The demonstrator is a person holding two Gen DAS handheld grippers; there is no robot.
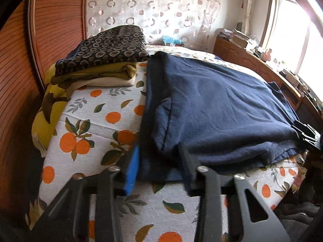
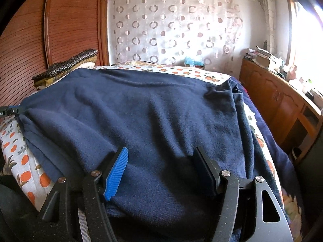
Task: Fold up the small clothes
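A navy garment [image 1: 218, 109] of soft, fleecy cloth was spread across the bed [image 1: 97, 121], whose cover was printed with oranges and leaves; its near-left edge was seen doubled over into thick layers, and a sleeve hung bunched at the far right. The left claw [image 1: 159, 157] was held low at that near-left edge, its jaws parted, with cloth lying between them but not pinched. The right claw [image 2: 161, 161] was poised over the near middle of the garment, jaws likewise spread wide and gripping nothing. A stack of folded clothes [image 1: 101, 60] was seen at the bed's far-left corner.
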